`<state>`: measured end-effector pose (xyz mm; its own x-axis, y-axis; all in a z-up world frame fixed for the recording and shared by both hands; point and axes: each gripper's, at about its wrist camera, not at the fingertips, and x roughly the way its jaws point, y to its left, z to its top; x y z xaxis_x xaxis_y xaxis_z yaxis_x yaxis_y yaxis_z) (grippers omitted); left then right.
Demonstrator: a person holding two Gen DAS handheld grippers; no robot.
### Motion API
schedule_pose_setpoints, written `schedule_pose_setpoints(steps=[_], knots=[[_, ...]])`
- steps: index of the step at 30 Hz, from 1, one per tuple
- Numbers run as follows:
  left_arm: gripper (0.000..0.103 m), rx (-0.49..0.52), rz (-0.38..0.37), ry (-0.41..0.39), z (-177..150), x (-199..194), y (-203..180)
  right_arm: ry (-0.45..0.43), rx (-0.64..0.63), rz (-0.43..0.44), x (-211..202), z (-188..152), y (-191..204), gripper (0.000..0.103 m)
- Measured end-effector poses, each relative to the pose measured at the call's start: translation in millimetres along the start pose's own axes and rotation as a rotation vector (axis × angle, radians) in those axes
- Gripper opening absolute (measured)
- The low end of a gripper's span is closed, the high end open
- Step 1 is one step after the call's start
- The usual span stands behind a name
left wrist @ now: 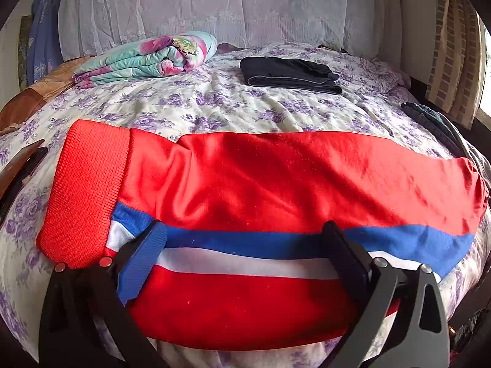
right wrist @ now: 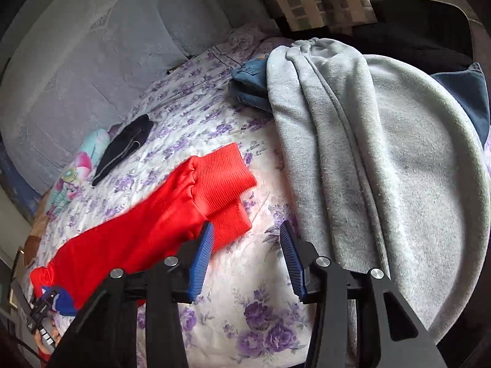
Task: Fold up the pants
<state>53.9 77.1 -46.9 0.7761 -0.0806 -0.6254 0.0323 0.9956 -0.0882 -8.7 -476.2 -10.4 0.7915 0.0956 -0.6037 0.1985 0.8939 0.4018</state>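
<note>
Red track pants [left wrist: 260,178] with a blue and white side stripe lie folded lengthwise across the floral bed, ribbed cuffs [left wrist: 86,190] at the left in the left wrist view. My left gripper [left wrist: 245,236] is open, its fingers spread over the striped edge of the pants. In the right wrist view the pants [right wrist: 147,224] lie at the left with their ribbed cuffs [right wrist: 224,178] pointing toward my right gripper [right wrist: 247,236], which is open and empty just above the sheet beside the cuffs.
Folded black pants [left wrist: 288,73] and a rolled floral blanket [left wrist: 147,58] lie at the far side of the bed. Grey sweatpants [right wrist: 368,159] and blue jeans [right wrist: 251,86] lie at the right. A lace-covered headboard [left wrist: 214,6] stands behind.
</note>
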Motion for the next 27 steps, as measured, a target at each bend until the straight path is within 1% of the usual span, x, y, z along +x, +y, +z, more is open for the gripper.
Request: schedule_pose_setpoints(steps=[3, 6, 8, 10, 13, 14, 15, 16, 17, 19, 21, 22, 23, 24, 25, 26, 27], knots=[[0.098, -0.004, -0.003, 0.011, 0.5, 0.1, 0.8, -0.017, -0.019, 0.097, -0.9, 1.5, 16.1, 0.046], [0.098, -0.002, -0.002, 0.012, 0.7, 0.3, 0.7, 0.024, -0.047, 0.183, 8.8, 1.7, 35.6, 0.046], [0.098, -0.001, -0.001, 0.01, 0.7, 0.3, 0.6, 0.072, -0.017, 0.252, 16.9, -3.3, 41.2, 0.046], [0.098, 0.001, 0.002, 0.008, 0.4, 0.6, -0.2, 0.121, 0.032, 0.291, 29.7, -10.1, 42.1, 0.046], [0.098, 0.006, 0.003, 0.008, 0.1, 0.9, 0.1, 0.147, 0.107, 0.342, 47.5, -11.5, 41.4, 0.043], [0.098, 0.007, 0.002, 0.007, 0.0, 0.9, 0.4, 0.14, 0.119, 0.36, 51.9, -9.7, 42.4, 0.04], [0.098, 0.007, 0.0, 0.007, -0.1, 0.8, 0.5, 0.118, 0.111, 0.372, 53.8, -7.0, 44.7, 0.022], [0.098, 0.007, -0.001, 0.008, 0.0, 0.6, 0.7, 0.093, 0.094, 0.365, 52.5, -4.4, 47.5, 0.012], [0.098, 0.006, -0.002, 0.009, 0.0, 0.7, 0.3, 0.073, 0.08, 0.369, 48.6, -2.6, 51.5, 0.009], [0.098, 0.007, -0.005, 0.014, 0.3, 0.3, 0.7, 0.042, 0.044, 0.382, 32.1, -0.3, 55.4, 0.008], [0.098, 0.005, -0.012, 0.02, 0.4, -0.7, 0.6, 0.04, 0.011, 0.368, 16.2, -1.3, 49.8, 0.008], [0.098, 0.003, -0.015, 0.023, 0.7, -0.9, 1.0, 0.057, 0.013, 0.354, 13.6, -5.0, 43.6, 0.008], [0.098, 0.001, -0.018, 0.027, 1.4, -0.8, 1.5, 0.106, 0.016, 0.328, 18.3, -11.2, 37.6, 0.009], [0.098, -0.001, -0.018, 0.032, 1.9, -1.0, 1.6, 0.173, -0.001, 0.285, 28.6, -19.1, 33.3, 0.012], [0.098, -0.002, -0.021, 0.038, 2.4, -1.2, 2.0, 0.207, -0.014, 0.251, 35.9, -27.1, 28.7, 0.012], [0.098, -0.004, -0.025, 0.048, 2.9, -1.7, 2.3, 0.189, -0.007, 0.268, 34.8, -30.9, 25.3, 0.012], [0.098, -0.008, -0.031, 0.061, 4.4, -3.2, 3.4, 0.186, 0.0, 0.275, 30.5, -29.6, 25.1, 0.016]])
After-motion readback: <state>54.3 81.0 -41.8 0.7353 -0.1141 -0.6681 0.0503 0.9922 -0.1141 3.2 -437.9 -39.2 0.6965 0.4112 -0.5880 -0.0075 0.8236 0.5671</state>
